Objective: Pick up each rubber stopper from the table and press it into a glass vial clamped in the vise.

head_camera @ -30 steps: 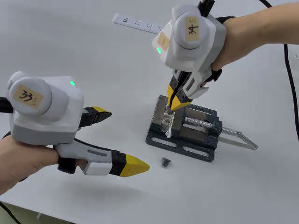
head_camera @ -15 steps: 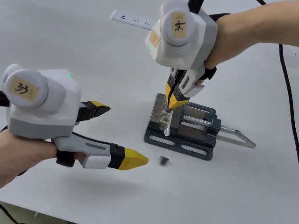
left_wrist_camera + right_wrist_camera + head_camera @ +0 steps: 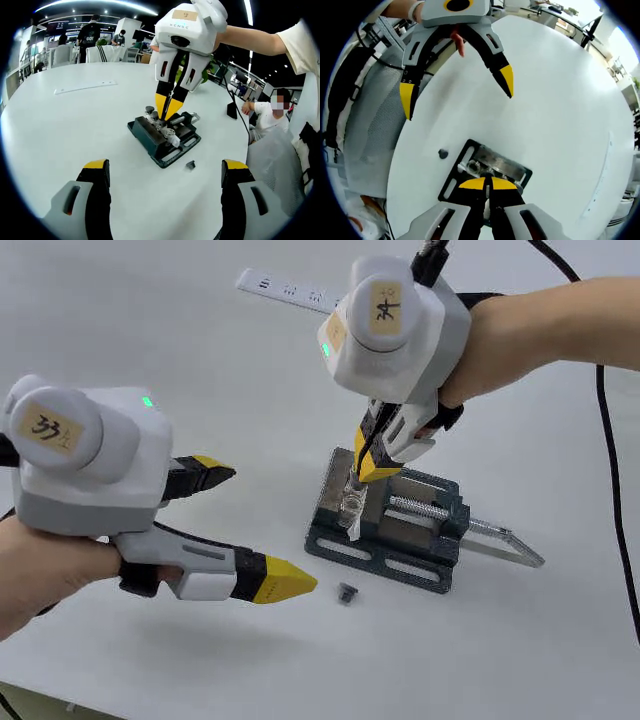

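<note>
1. On the smooth matte white table (image 3: 150,340), head view: a blocky dark cast-metal vise (image 3: 425,540) with a bright threaded screw and a thin handle bar jutting out to one side. Upright between its blocks, a clear glass vial (image 3: 352,505). Just over the vial, pointing steeply down, the right gripper (image 3: 369,470), yellow wedge tips pressed together; anything pinched between them too small to tell. Low and well apart from the vise, the left gripper (image 3: 248,528), jaws spread wide, empty. Loose on the table just in front of the vise base, a small, stubby, dark grey rubber stopper (image 3: 346,592). Near the far edge, a flat white power strip (image 3: 285,288); open table on every side of the vise.
2. From the left gripper view: own yellow-tipped jaws wide apart at the bottom, vise (image 3: 167,142) beyond them, stopper (image 3: 190,164) just beside its base.
3. From the right gripper view: own tips closed right above the vise top (image 3: 492,162), glass glinting below; stopper (image 3: 443,153) apart on bare table.
</note>
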The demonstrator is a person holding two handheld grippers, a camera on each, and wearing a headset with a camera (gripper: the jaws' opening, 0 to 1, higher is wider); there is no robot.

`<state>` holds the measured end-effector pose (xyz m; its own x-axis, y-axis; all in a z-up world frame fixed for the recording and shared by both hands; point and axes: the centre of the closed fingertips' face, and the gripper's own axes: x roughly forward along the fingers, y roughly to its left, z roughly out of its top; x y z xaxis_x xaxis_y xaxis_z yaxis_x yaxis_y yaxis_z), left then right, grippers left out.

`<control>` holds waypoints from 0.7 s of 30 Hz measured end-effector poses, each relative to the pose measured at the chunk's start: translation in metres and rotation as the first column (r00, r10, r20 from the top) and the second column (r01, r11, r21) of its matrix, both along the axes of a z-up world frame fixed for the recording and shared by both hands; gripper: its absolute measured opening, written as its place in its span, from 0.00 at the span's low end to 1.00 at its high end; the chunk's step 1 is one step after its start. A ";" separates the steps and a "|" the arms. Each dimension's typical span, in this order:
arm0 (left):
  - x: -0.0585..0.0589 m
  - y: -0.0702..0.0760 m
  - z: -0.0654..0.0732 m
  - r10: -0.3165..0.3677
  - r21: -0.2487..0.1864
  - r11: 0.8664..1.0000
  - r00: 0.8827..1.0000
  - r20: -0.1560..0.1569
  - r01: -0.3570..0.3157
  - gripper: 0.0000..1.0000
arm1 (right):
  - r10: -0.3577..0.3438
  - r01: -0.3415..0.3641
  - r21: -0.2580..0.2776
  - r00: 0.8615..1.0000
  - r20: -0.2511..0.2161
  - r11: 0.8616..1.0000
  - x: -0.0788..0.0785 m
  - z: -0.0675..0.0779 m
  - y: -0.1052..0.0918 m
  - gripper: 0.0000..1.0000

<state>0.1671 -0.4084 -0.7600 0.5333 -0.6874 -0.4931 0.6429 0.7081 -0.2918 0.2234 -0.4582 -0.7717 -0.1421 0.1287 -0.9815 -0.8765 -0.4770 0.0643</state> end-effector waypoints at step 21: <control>0.002 -0.001 0.000 0.004 0.003 1.000 1.000 0.004 -0.004 0.91 | -0.036 0.037 -0.024 0.999 0.036 0.999 0.002 -0.002 0.002 0.00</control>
<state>0.1694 -0.4095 -0.7596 0.5380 -0.6840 -0.4927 0.6414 0.7114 -0.2872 0.2249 -0.4559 -0.7737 -0.1024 0.1085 -0.9888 -0.8955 -0.4429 0.0441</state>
